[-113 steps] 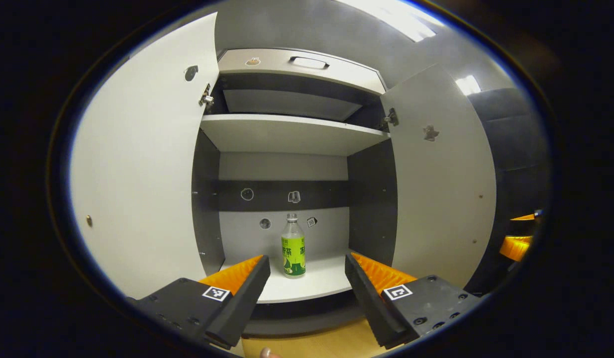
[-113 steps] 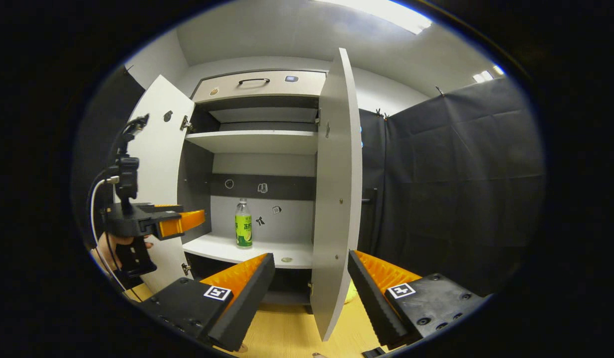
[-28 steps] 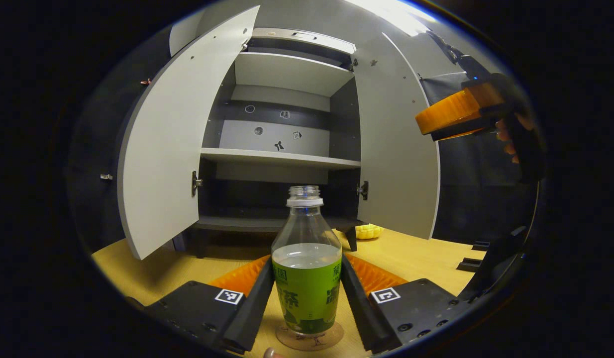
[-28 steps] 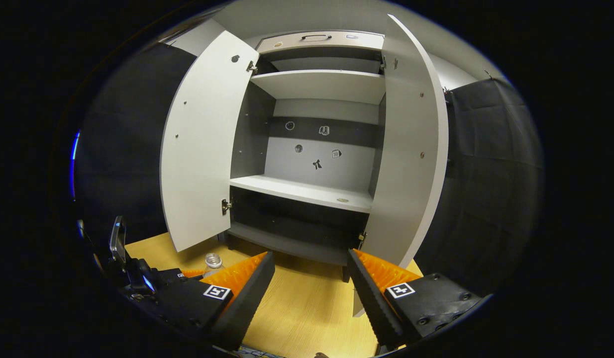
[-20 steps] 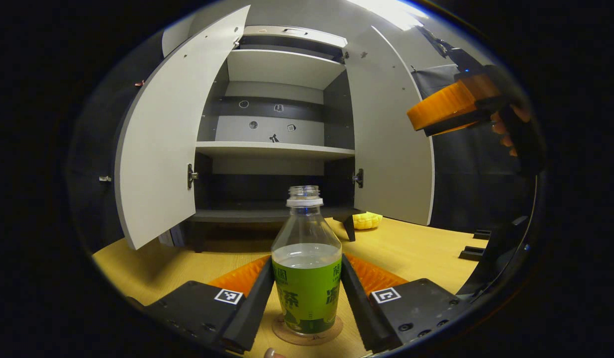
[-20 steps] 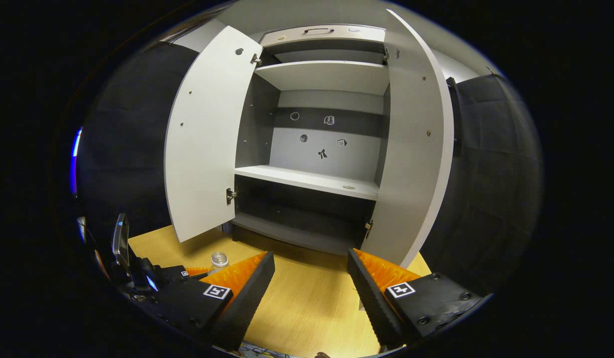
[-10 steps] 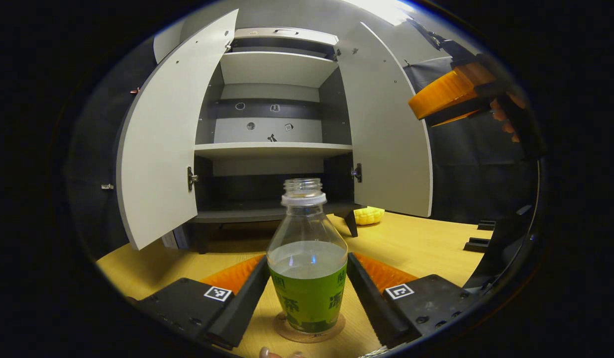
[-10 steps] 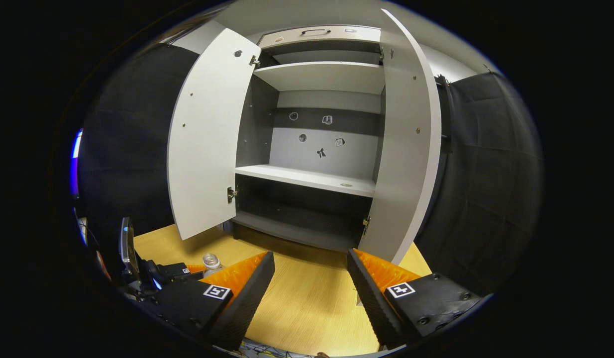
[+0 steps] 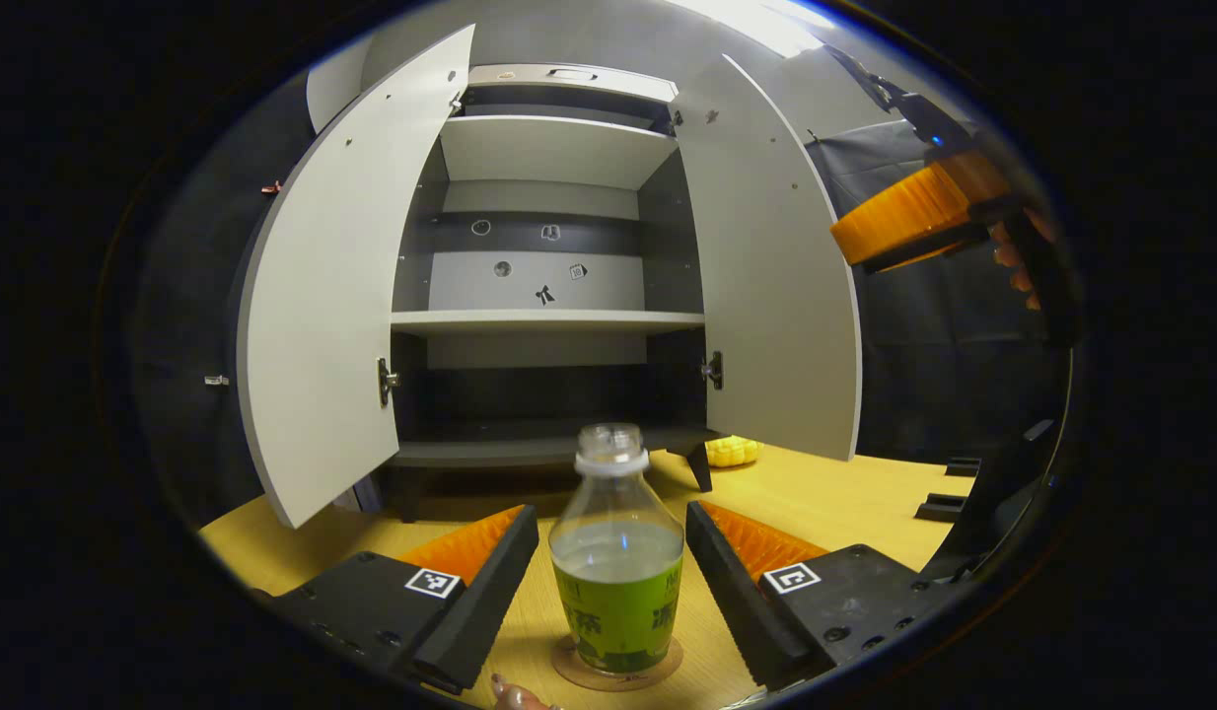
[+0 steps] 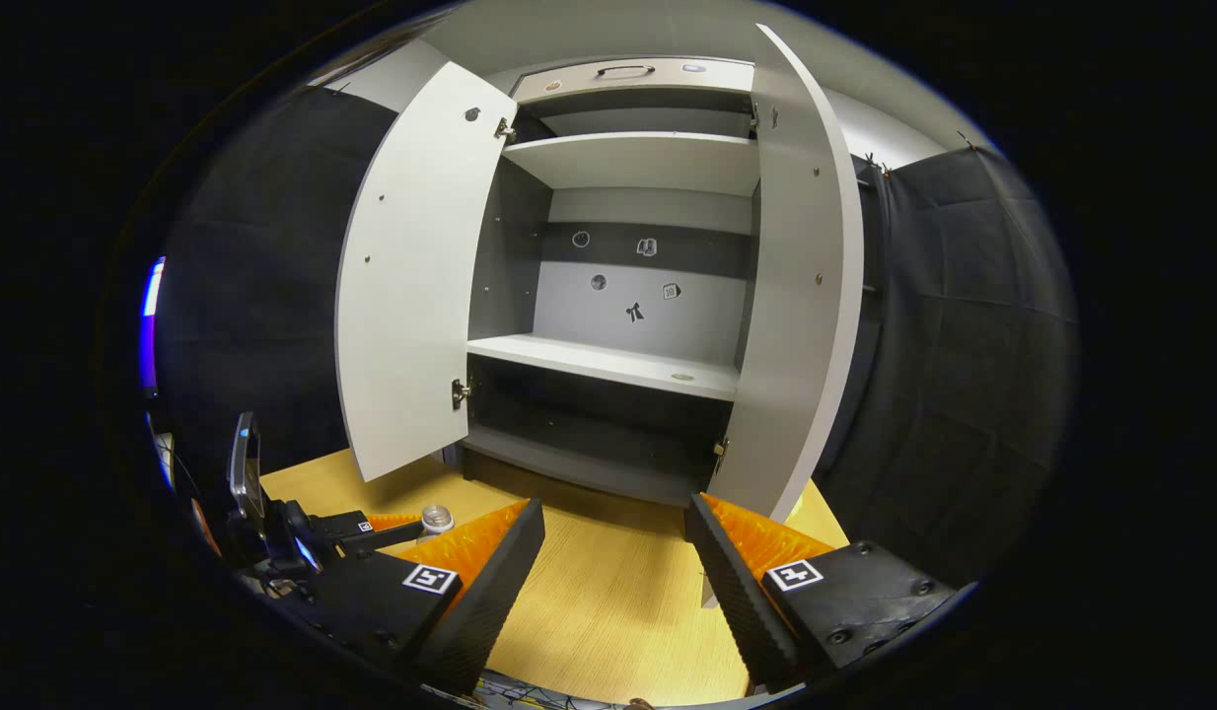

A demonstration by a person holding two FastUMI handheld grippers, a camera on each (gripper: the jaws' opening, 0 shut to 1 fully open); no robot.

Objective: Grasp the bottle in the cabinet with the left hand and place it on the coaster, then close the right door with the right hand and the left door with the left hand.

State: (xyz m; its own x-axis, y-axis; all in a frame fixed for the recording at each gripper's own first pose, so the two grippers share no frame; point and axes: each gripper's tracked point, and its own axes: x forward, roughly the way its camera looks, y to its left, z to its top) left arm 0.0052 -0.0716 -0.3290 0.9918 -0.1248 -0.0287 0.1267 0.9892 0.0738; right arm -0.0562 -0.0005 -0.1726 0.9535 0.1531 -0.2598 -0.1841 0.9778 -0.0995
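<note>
A clear bottle (image 9: 616, 592) with a green label and no cap stands upright on a round coaster (image 9: 658, 669) on the wooden table. My left gripper (image 9: 611, 515) is open, one finger on each side of the bottle with a gap on both sides. Behind it the cabinet (image 9: 544, 320) has its left door (image 9: 322, 325) and right door (image 9: 766, 286) swung open. In the right gripper view, my right gripper (image 10: 616, 506) is open and holds nothing. It hangs in front of the right door (image 10: 796, 296). The bottle's mouth (image 10: 436, 518) shows low on the left there.
A yellow corn-like object (image 9: 732, 451) lies on the table (image 9: 845, 493) by the cabinet's right foot. Black blocks (image 9: 949, 503) sit at the table's right side. A small round item (image 10: 682, 376) rests on the middle shelf. A hand holds the right gripper (image 9: 914, 212) high on the right.
My left gripper has opened and let go of the bottle, which now stands on the coaster, and it has drawn back a little. The right gripper has barely shifted.
</note>
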